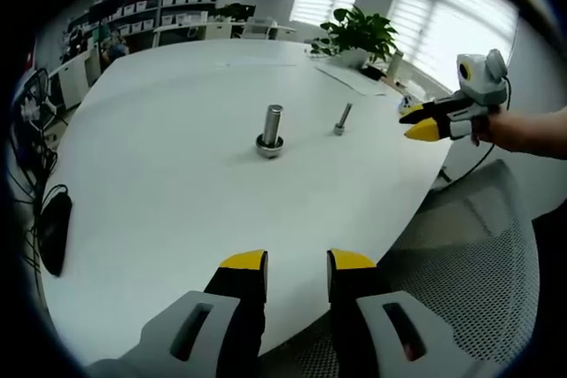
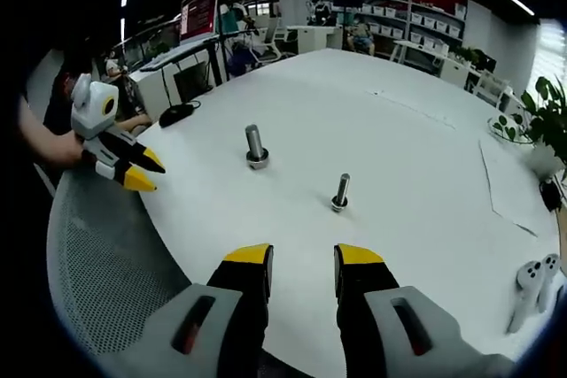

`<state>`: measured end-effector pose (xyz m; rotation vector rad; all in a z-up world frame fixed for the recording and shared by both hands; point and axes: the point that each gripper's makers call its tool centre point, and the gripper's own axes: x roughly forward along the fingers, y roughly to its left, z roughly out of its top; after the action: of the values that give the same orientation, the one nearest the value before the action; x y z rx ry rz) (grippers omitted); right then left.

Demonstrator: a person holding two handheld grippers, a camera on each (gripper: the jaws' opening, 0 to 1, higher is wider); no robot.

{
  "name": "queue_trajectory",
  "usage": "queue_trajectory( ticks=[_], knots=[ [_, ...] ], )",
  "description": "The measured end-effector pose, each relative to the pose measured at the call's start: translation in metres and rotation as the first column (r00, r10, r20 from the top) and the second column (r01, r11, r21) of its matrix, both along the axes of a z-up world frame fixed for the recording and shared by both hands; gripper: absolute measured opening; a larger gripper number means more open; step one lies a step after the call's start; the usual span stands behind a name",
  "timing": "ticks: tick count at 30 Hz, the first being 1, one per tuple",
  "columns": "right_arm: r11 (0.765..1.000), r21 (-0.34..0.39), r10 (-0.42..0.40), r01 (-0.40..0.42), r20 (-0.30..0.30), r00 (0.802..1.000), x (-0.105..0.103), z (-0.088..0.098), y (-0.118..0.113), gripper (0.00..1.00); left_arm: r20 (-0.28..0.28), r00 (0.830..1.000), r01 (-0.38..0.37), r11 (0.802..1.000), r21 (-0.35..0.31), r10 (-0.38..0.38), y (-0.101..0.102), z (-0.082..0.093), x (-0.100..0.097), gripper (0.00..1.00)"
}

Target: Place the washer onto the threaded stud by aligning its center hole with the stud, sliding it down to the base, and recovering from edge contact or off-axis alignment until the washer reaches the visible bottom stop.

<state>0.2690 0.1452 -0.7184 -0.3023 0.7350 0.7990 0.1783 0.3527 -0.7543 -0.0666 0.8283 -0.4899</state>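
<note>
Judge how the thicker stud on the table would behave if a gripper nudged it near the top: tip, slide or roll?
The thicker stud stands upright on a ring-like base wider than its shaft, so a low push would probably slide it across the smooth white table. A nudge near the top seems likelier to tip it, as it is tall for that base. Once down, its round shaft would likely roll.

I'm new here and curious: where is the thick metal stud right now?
The thick stud stands upright mid-table, left of the thin bolt in the left gripper view, far from both grippers.
</note>
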Motion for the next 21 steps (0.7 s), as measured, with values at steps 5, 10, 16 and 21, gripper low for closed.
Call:
queue_trajectory(
  ticks=[5,10,16,21],
  knots=[
    [1.0,0.007,-0.014,0.014,0.002,1.0,-0.007,-0.002,-0.002,0.3,0.001,1.0,0.001,1.0,-0.006,-0.001,0.0,0.001,0.0,0.25],
    [1.0,0.008,-0.027,0.027,0.026,0.999,-0.007,-0.001,-0.007,0.3,-0.001,1.0,0.003,1.0,-0.002,-0.003,-0.001,0.0,0.0,0.25],
    [0.999,-0.009,-0.04,0.04,0.022,0.999,-0.009,-0.007,-0.013,0.3,-0.007,1.0,0.007,1.0,0.0,-0.007,-0.001,-0.001,-0.002,0.25],
    [0.998,-0.019,-0.052,0.053,0.018,0.998,-0.01,-0.011,-0.017,0.29,-0.005,1.0,0.007,1.0,-0.005,-0.007,-0.001,0.0,-0.002,0.25]
  ],
)
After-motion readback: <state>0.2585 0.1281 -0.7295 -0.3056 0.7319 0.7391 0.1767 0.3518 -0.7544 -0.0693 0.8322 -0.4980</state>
